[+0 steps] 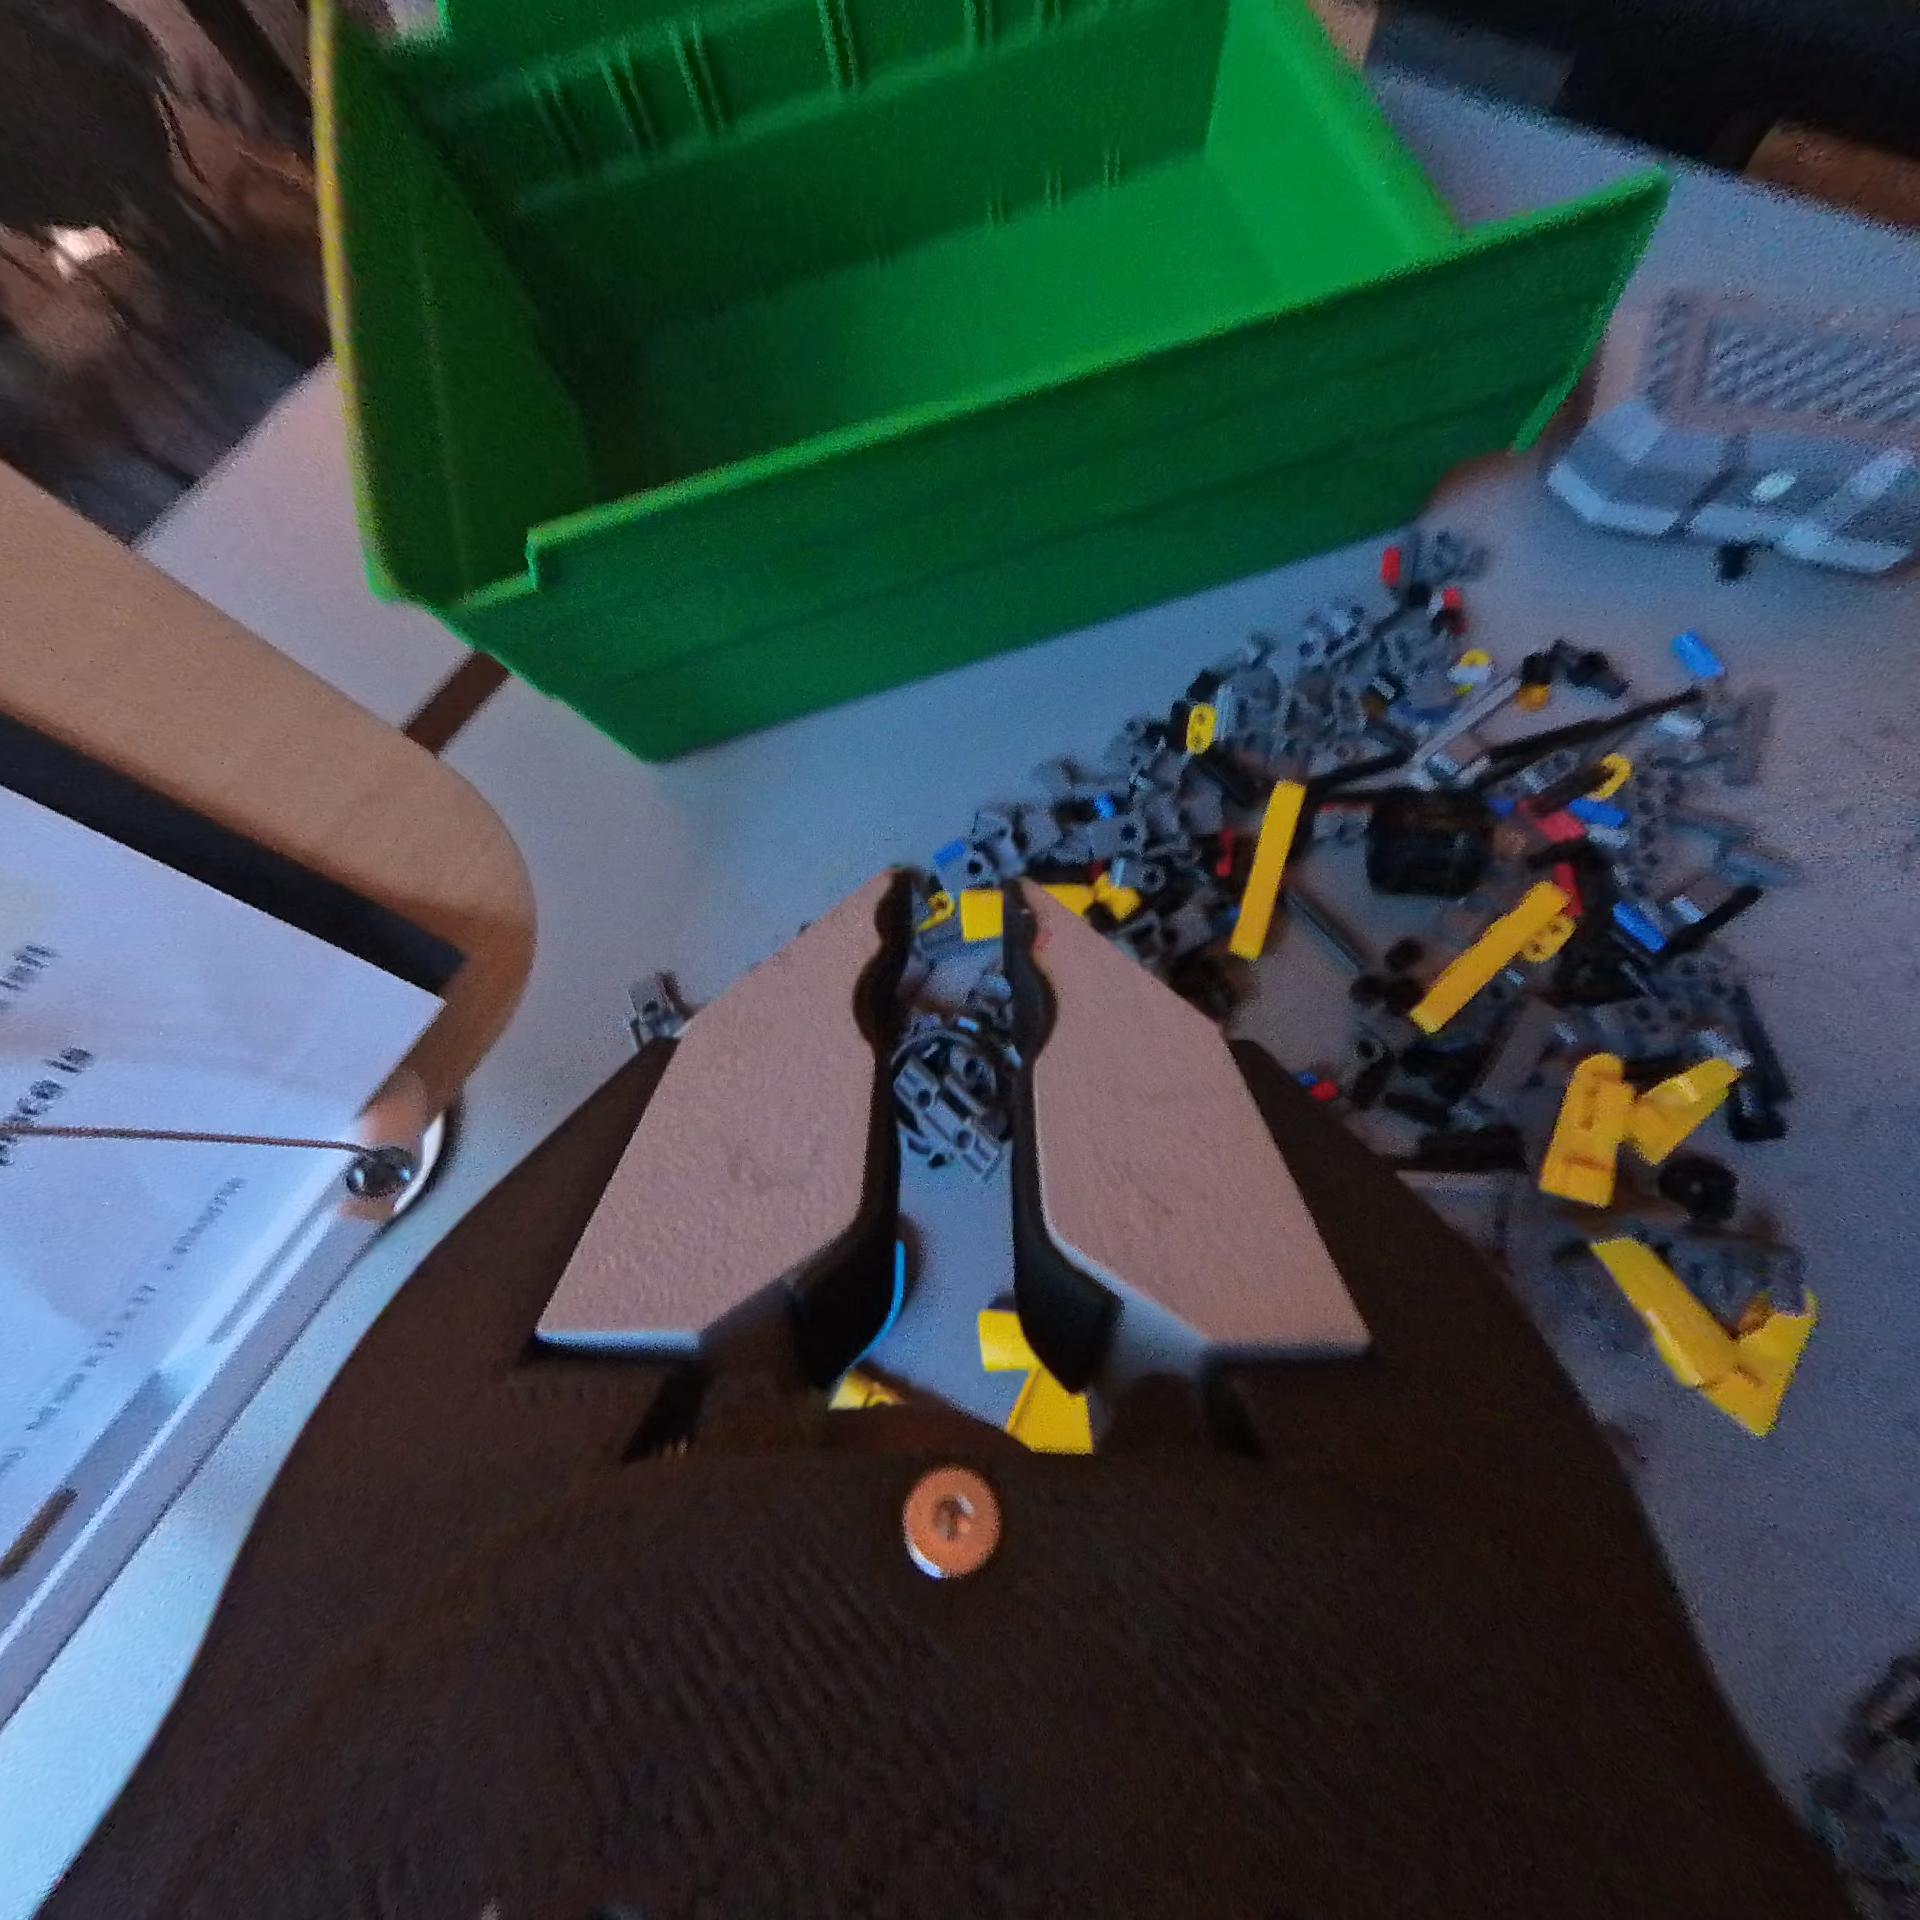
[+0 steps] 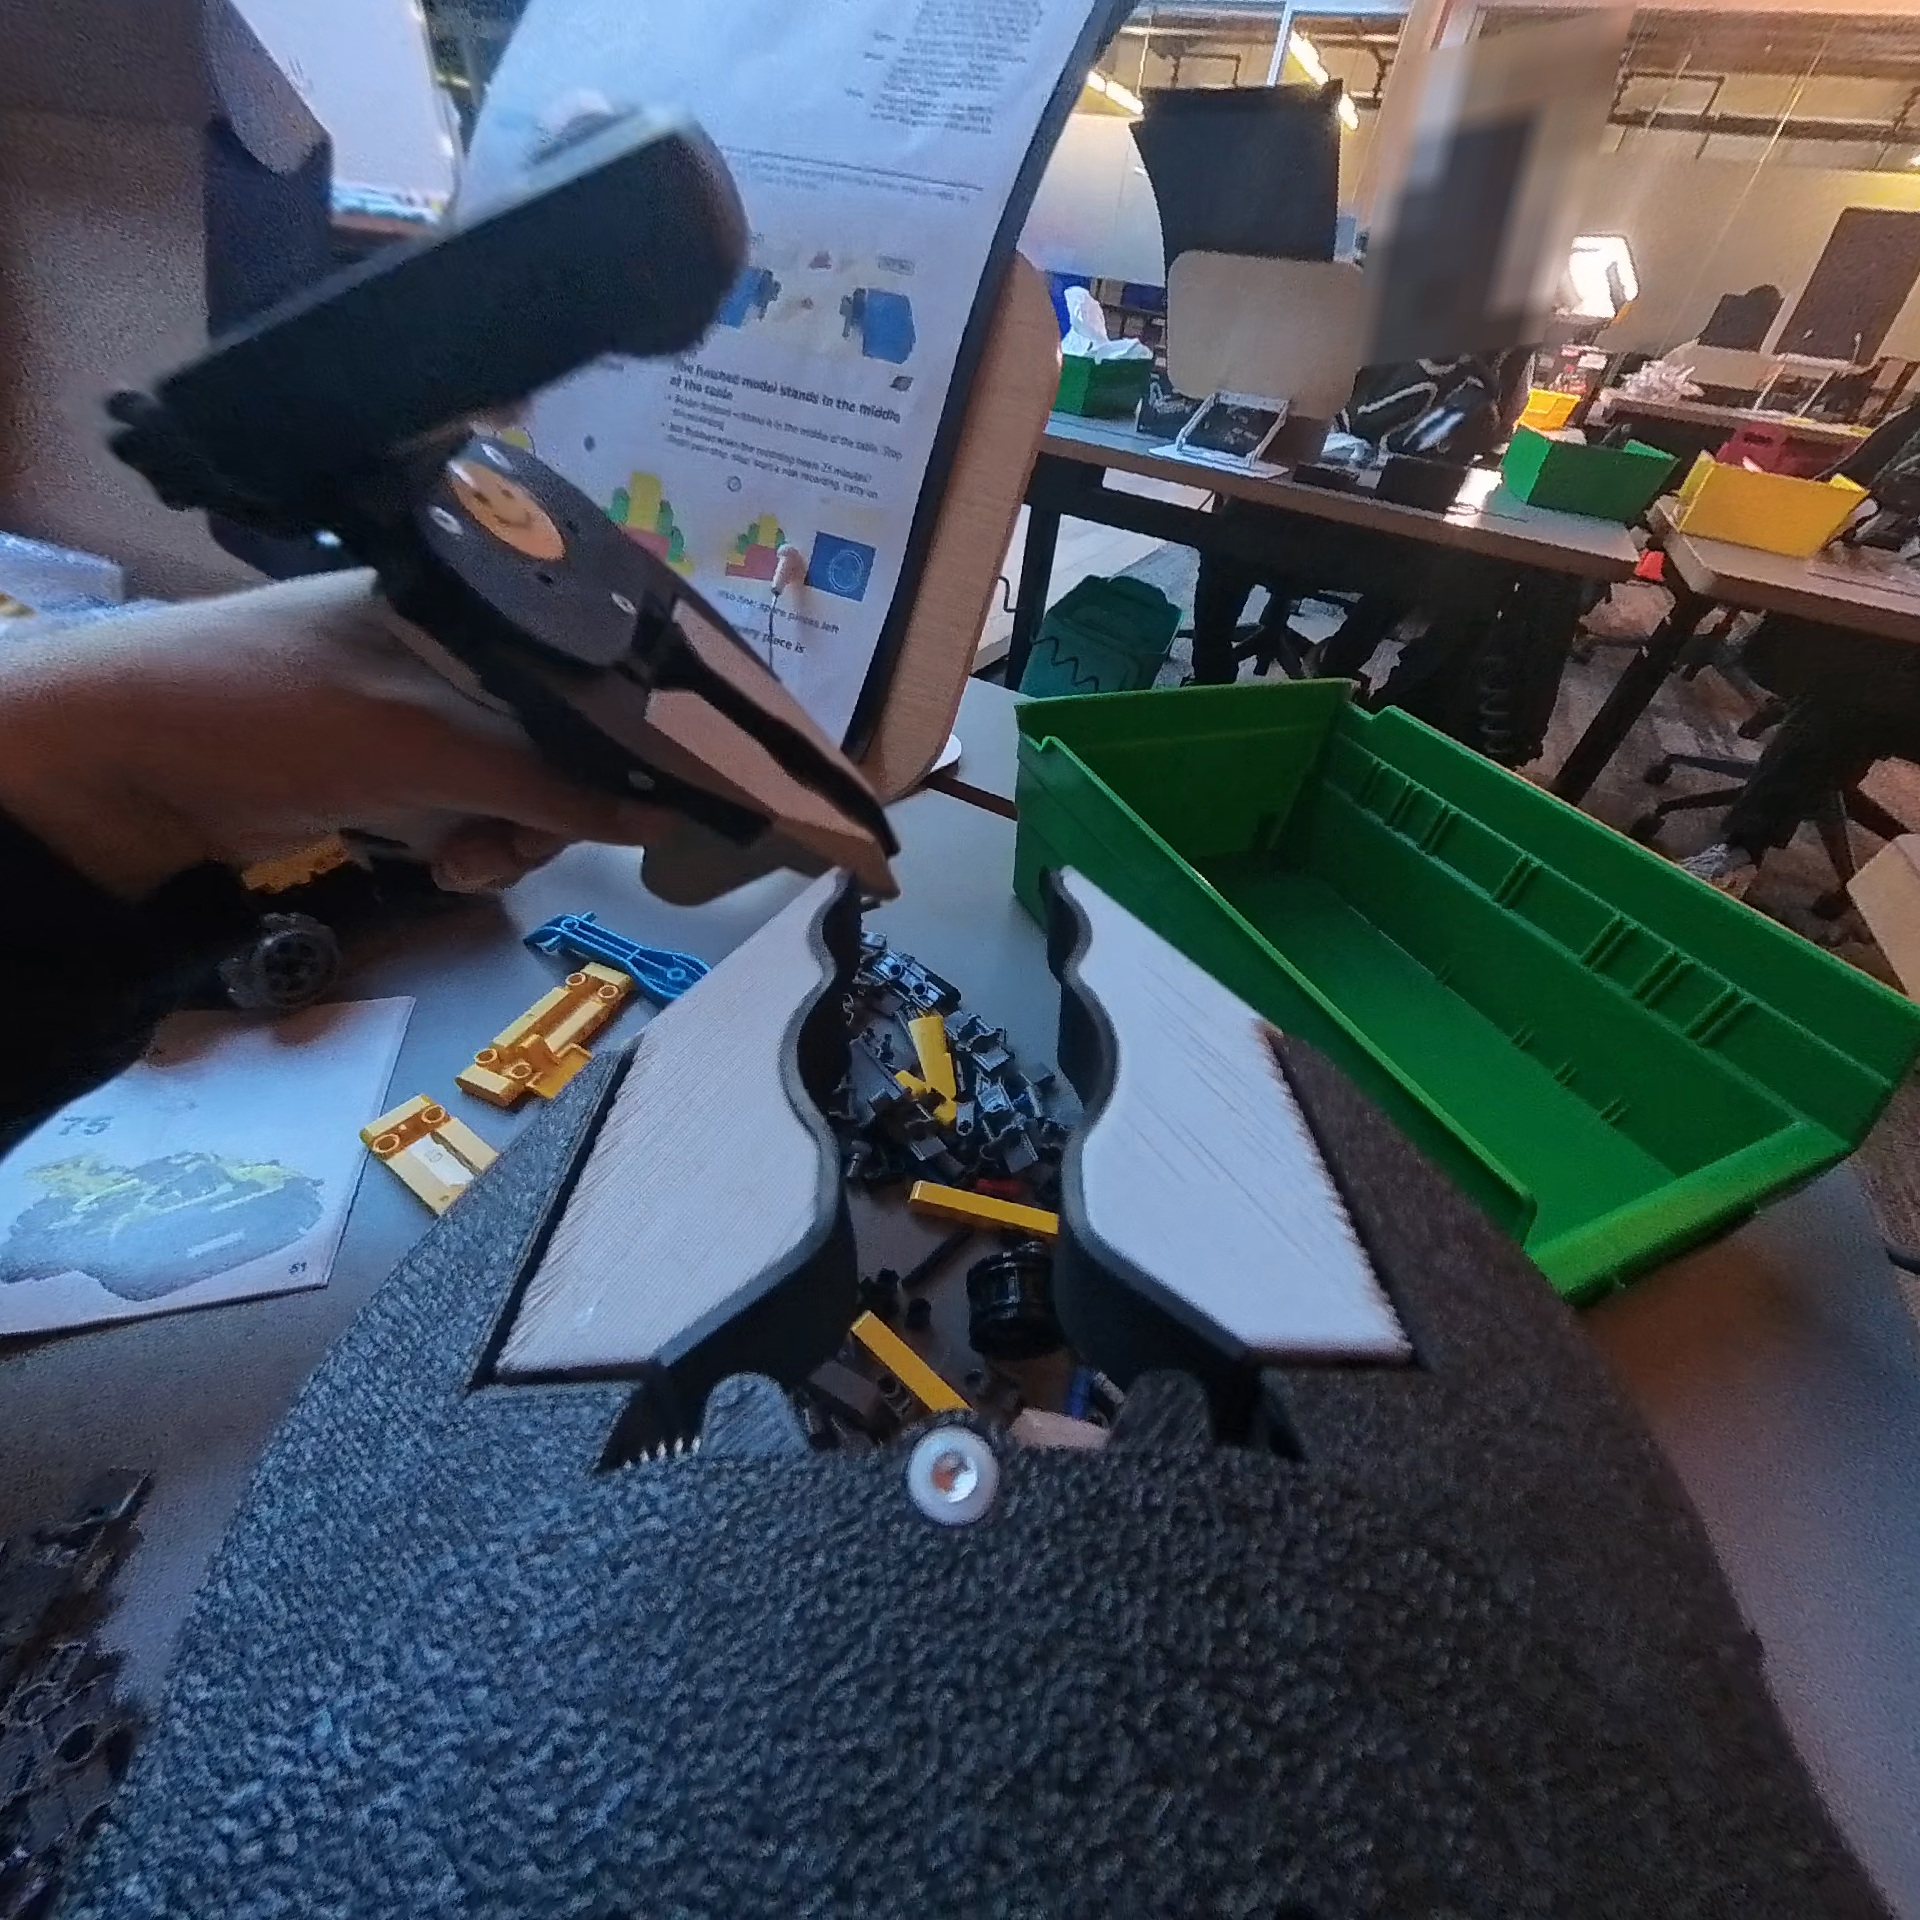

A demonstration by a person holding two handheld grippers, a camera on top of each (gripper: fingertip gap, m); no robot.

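Left gripper (image 1: pixel 961 904) had its jaws drawn narrow, clamped on a small grey-and-black brick cluster (image 1: pixel 951 1091) pinched partway down between the fingers. It hung above the near-left edge of the loose brick pile (image 1: pixel 1455 883), which spread right across the grey table (image 1: pixel 727 831): mostly grey and black bits, with yellow beams, a few blue and red ones. A grey built section (image 1: pixel 1756 457) sat far right of the pile. The green bin (image 1: pixel 935 416) stood just beyond the pile, open and tilted toward the camera, nothing visible inside. A wood-edged stand holding a printed sheet (image 1: pixel 156 1143) stood at the left.

Right gripper (image 2: pixel 951 904) had jaws wide apart, nothing between them, hovering over the same pile (image 2: pixel 935 1101). In the right wrist view the left gripper (image 2: pixel 878 852) sat just beyond the right one's left fingertip, very close; contact unclear. A hand (image 2: pixel 260 748) held it. Near left on the table: a blue piece (image 2: pixel 613 951), two yellow plates (image 2: pixel 545 1039), an instruction booklet (image 2: pixel 177 1174). Green bin (image 2: pixel 1455 987) to the right.
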